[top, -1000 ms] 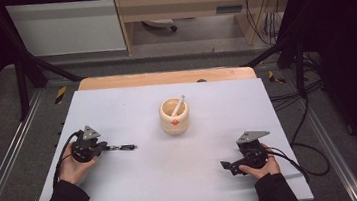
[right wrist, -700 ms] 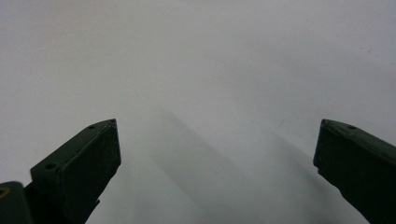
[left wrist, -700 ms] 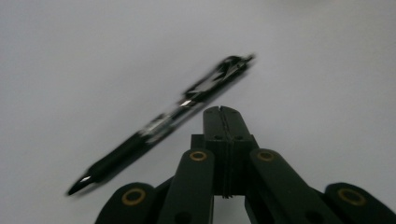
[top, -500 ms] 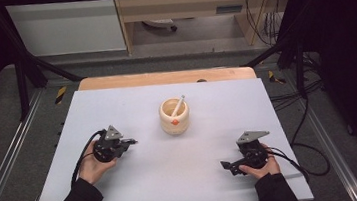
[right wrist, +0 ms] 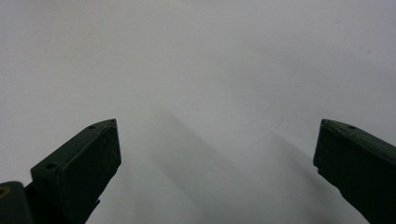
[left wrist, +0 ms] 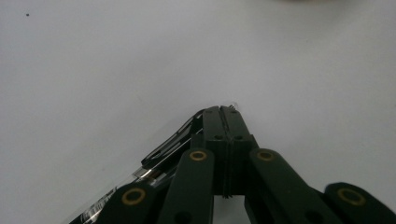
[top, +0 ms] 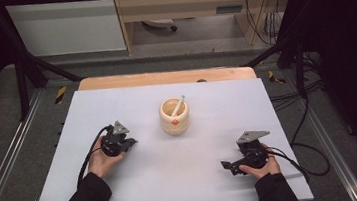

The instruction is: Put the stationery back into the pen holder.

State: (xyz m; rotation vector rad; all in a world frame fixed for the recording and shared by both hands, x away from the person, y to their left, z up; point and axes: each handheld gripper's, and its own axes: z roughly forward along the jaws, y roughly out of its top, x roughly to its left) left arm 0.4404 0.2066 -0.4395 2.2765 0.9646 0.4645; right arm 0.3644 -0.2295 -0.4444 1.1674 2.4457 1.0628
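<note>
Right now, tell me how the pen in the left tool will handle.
The pen looks thin and rigid, so probably light and stiff. Its glossy clear barrel might slip in the left tool's shut jaws. Its clip would likely stop it rolling.

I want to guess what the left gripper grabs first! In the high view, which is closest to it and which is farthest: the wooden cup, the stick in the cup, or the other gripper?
From the left gripper:
1. Wooden cup, just to its right, mid-table.
2. Stick, leaning out of the cup's far side.
3. Right gripper, near the table's front right.
</note>
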